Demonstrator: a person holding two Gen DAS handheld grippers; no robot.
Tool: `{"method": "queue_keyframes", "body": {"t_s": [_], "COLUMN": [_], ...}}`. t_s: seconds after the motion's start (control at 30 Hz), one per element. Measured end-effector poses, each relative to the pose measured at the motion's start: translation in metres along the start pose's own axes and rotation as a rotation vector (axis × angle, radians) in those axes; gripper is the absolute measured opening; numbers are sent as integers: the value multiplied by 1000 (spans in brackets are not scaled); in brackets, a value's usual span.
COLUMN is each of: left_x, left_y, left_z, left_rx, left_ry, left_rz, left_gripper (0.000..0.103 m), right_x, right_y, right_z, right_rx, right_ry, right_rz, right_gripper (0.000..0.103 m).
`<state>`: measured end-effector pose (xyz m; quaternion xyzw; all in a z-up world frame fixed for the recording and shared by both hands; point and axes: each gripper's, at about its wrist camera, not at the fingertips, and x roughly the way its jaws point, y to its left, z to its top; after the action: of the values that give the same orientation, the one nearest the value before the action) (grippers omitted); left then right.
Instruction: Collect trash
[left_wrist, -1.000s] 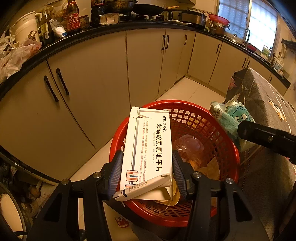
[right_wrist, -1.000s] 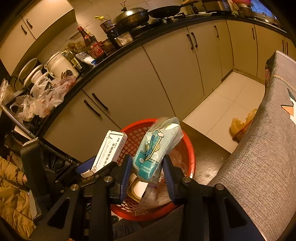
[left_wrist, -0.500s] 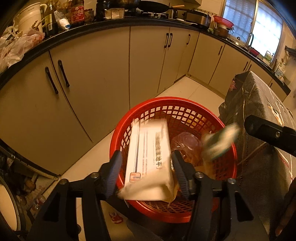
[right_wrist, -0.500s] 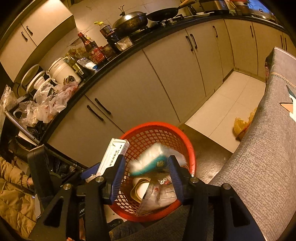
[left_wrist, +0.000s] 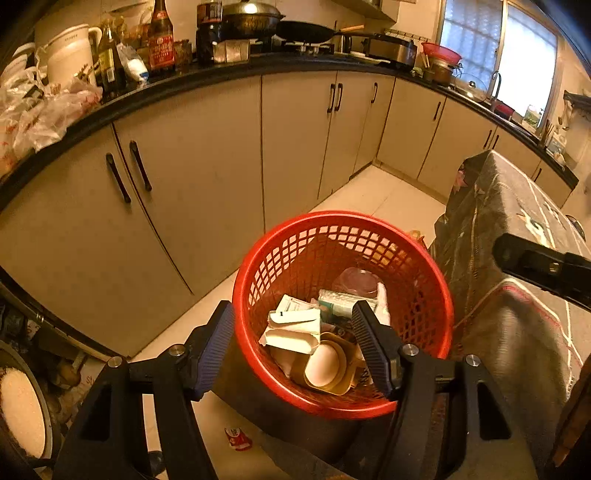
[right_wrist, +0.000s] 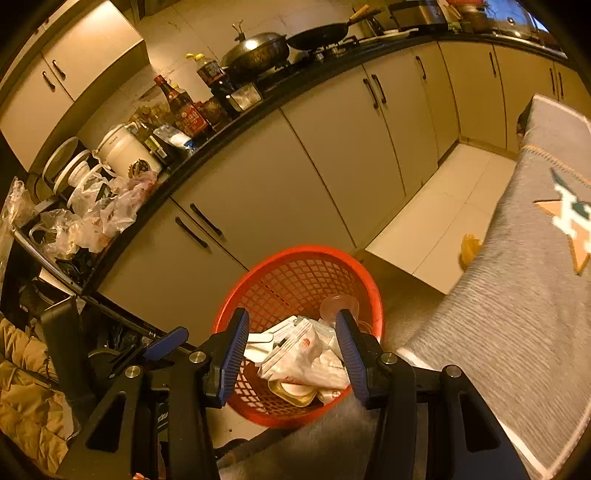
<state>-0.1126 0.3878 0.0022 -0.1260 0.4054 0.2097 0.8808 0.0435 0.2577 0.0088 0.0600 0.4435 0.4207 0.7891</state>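
A red mesh basket (left_wrist: 424, 295) (right_wrist: 295, 273) stands on the floor below both grippers. Inside it lie a white medicine box (left_wrist: 295, 330), a teal and white packet (left_wrist: 340, 304), a clear plastic cup (left_wrist: 356, 280) and a tan dish with a white lid (left_wrist: 327, 363). In the right wrist view white wrappers (right_wrist: 310, 354) top the pile. My left gripper (left_wrist: 295, 339) hangs over the basket, its jaws opening, nothing between them. My right gripper (right_wrist: 291, 350) is above the basket too, jaws opening and empty. A piece of the right gripper (left_wrist: 543, 267) shows at the right edge of the left wrist view.
Beige kitchen cabinets (left_wrist: 207, 177) under a dark counter (left_wrist: 229, 72) crowded with bottles, pans and plastic bags run behind the basket. A cloth-covered table (right_wrist: 524, 295) (left_wrist: 509, 236) stands at the right. A small red scrap (left_wrist: 238, 437) lies on the tiled floor.
The white box dropped out of my left gripper into the basket, and the teal packet dropped out of my right one. Both grippers opened wider and rose a little.
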Motion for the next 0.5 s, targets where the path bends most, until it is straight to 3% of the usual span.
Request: {"method": "queue_keyframes", "body": {"t_s": [0.5], "left_x": [-56], "left_y": [-31], "left_z": [-17], "left_rx": [61], "left_ry": [-77], "left_rz": [35], "left_gripper": [73], "right_x": [-84], "right_y": [8], "right_z": [-39], "right_rx": [-28], "right_ry": [-99], "right_rz": [-59], "right_gripper": [62]}}
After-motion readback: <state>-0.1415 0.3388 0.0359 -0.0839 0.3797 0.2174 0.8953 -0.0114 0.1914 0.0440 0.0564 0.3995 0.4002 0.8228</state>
